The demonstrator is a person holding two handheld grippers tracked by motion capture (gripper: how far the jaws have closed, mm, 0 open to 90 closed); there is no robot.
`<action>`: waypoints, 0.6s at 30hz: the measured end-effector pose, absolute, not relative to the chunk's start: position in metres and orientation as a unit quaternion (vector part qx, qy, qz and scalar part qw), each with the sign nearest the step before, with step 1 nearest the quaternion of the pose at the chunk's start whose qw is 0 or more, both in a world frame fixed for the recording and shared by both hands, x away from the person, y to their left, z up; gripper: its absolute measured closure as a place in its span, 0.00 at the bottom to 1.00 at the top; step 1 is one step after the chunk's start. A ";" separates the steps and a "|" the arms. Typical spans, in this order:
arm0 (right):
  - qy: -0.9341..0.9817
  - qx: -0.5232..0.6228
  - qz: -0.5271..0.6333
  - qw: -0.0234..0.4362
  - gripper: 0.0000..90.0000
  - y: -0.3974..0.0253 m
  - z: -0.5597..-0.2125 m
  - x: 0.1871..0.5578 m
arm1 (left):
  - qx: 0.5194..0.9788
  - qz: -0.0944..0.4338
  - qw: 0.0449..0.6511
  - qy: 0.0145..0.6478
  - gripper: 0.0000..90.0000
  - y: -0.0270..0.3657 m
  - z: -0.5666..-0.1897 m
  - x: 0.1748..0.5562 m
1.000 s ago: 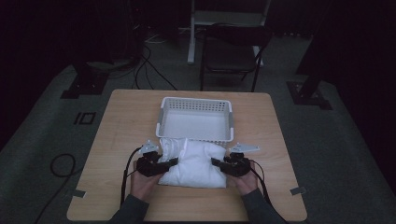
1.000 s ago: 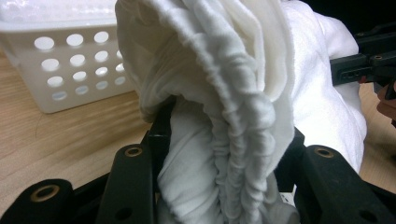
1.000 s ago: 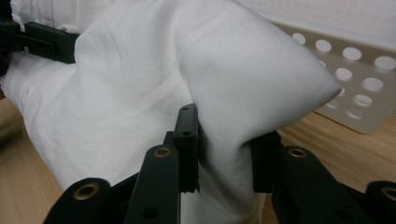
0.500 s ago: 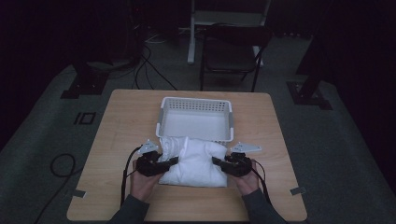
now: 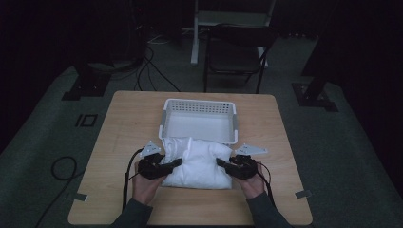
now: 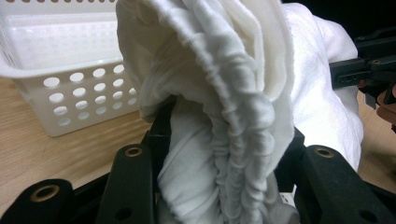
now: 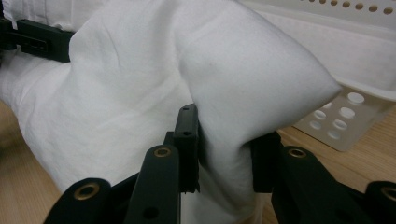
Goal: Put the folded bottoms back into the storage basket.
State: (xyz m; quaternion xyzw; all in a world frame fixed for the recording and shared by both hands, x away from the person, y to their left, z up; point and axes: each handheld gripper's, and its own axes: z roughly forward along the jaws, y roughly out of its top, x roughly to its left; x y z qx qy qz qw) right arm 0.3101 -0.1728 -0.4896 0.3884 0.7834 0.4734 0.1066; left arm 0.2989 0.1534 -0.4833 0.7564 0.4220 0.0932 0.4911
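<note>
We have the white cloth (image 5: 198,162) pinched at both ends, left tool (image 5: 172,164) and right tool (image 5: 222,163) each clamped on a bunched edge. It lies between them on the bench (image 5: 119,133); the basket (image 5: 199,108) just beyond waits empty.

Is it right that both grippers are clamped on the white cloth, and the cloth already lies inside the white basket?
Not quite. Both the left gripper and the right gripper are clamped on the white cloth, but the high view shows the cloth on the table, in front of the white basket, not inside it.
</note>
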 end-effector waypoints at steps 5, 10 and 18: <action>0.783 0.386 0.475 0.112 0.79 -0.173 -0.486 0.308 | 0.754 0.094 0.495 0.421 0.61 0.153 -0.480 0.298; 0.782 0.385 0.477 0.113 0.79 -0.173 -0.484 0.308 | 0.753 0.096 0.496 0.421 0.61 0.153 -0.478 0.297; 0.780 0.386 0.479 0.113 0.79 -0.173 -0.482 0.307 | 0.753 0.099 0.496 0.421 0.61 0.154 -0.474 0.296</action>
